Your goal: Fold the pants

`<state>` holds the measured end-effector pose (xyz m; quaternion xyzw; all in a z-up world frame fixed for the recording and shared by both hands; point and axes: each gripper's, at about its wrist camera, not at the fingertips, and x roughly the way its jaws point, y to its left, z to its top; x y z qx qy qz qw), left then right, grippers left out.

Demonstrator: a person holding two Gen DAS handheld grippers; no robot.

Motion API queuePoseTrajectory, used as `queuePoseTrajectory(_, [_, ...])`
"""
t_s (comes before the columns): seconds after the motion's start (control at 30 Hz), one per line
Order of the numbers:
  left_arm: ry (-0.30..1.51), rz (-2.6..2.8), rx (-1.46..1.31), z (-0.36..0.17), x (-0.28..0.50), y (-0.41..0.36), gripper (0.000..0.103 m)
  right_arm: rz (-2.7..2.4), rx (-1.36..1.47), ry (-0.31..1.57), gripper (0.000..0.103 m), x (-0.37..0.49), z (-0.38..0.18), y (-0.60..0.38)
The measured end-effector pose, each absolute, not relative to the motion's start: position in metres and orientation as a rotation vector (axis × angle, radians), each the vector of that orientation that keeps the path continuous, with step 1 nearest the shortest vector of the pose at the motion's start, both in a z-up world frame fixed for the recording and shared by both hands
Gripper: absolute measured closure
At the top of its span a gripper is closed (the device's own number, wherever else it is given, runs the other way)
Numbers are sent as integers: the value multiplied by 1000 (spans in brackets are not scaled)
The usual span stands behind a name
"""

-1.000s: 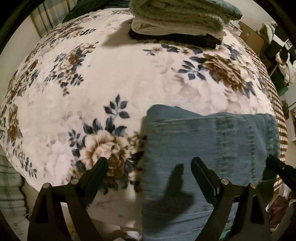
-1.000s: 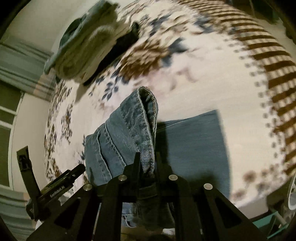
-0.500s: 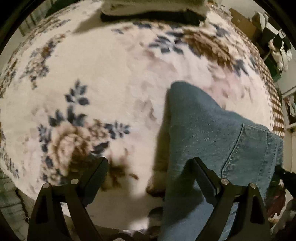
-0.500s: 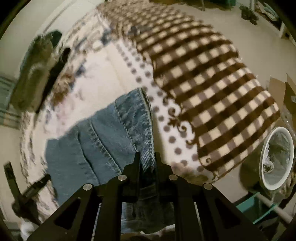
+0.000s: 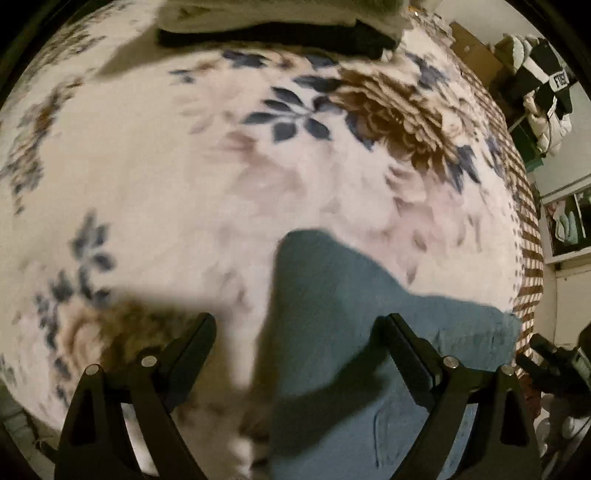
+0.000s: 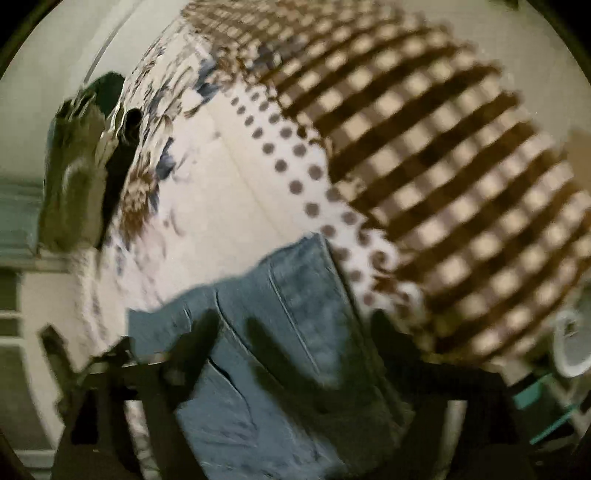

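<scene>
Home bedroom — bed w/ floral blanket (image 5: 184, 177), folded laundry stack (image 5: 280, 22), clothes rack (image 5: 546, 107).

Blue denim pants (image 5: 332, 350) lie flat on the bed, folded over on themselves, filling the lower middle and lower right of the left wrist frame, one corner pointing up toward centre. In the right wrist frame the pants (image 6: 295, 332) show pale seams and stitching, somewhat blurred.
</scene>
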<state>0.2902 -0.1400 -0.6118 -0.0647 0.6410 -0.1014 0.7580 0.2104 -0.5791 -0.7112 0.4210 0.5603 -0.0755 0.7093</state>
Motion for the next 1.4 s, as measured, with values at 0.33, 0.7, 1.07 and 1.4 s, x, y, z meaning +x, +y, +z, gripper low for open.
queuePoseTrajectory(0.33, [1464,-169,-250,-650,321,-119,4,-162,919,1269,78,231,-724,-569])
queuePoseTrajectory(0.7, [1382,-217,-243,-594,269,-109,4,-164,1036,1258,37,174,-701,-590])
queuePoseTrajectory(1.07, [1539,-222,-212,-637,192,-121,4,-233,1377,1306,66,86,-761,-544])
queuePoseTrajectory(1.4, [1510,-298,-298,-635,201,-122,0,-213,1277,1246,42,81,-749,-553])
